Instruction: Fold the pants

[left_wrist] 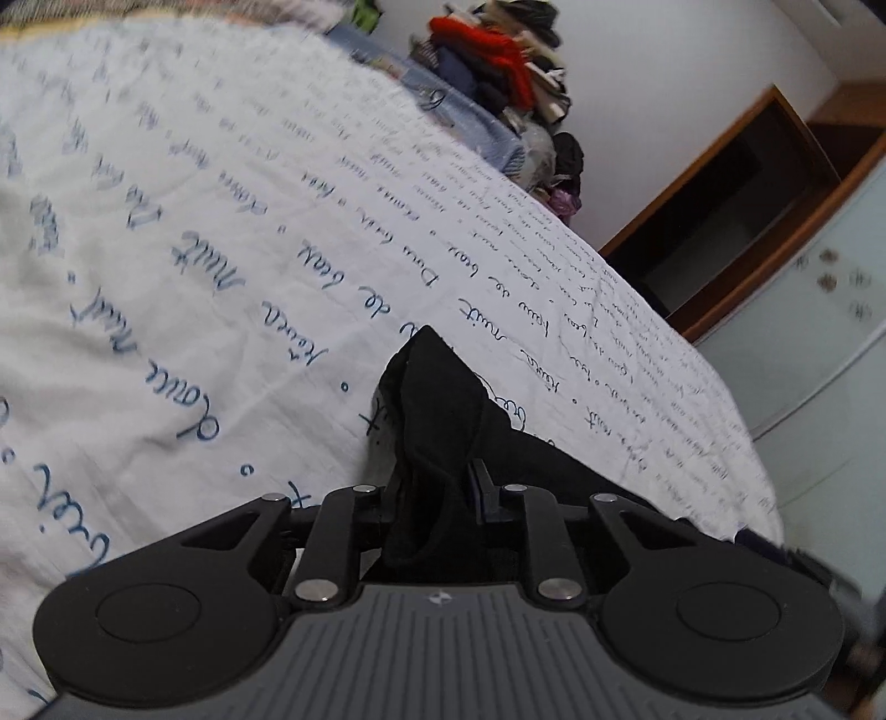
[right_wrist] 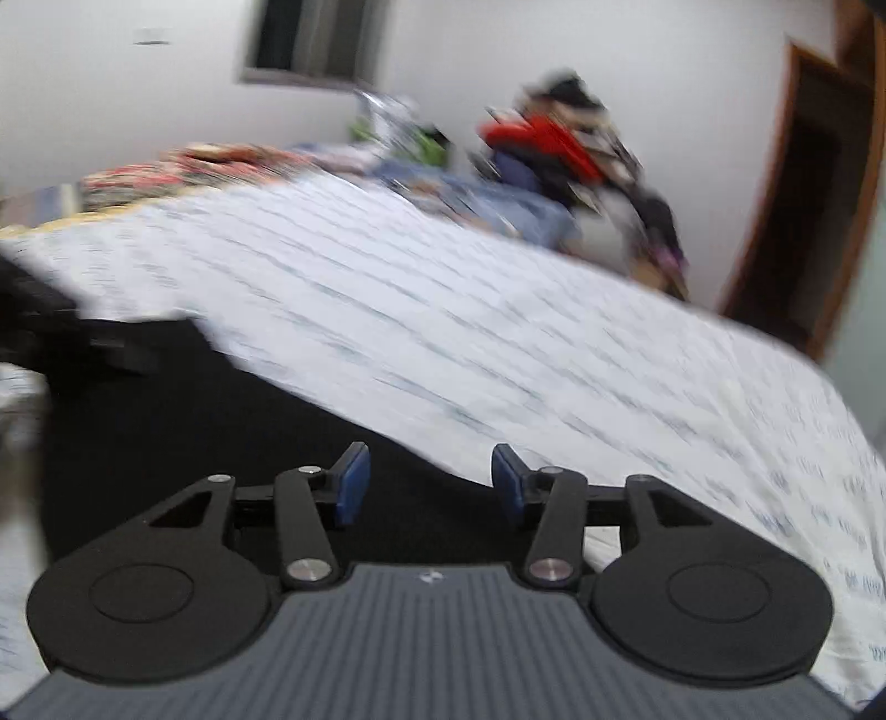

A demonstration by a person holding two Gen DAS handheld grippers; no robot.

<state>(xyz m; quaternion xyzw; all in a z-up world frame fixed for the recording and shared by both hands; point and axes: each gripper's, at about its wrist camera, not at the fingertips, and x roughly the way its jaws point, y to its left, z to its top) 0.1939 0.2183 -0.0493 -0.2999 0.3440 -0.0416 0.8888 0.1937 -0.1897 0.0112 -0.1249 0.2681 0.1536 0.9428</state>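
The black pants lie on a bed under a white sheet with blue handwriting. In the left wrist view a bunched fold of the pants stands up between the fingers of my left gripper, which is shut on the cloth. More black fabric trails off to the right behind it. In the blurred right wrist view the pants spread dark across the lower left. My right gripper hovers over them, open, its blue pads apart with nothing pinched between them.
A heap of clothes with a red garment is piled at the far side of the bed. A wooden door frame and a pale cabinet stand to the right. The bed's edge runs along the right side.
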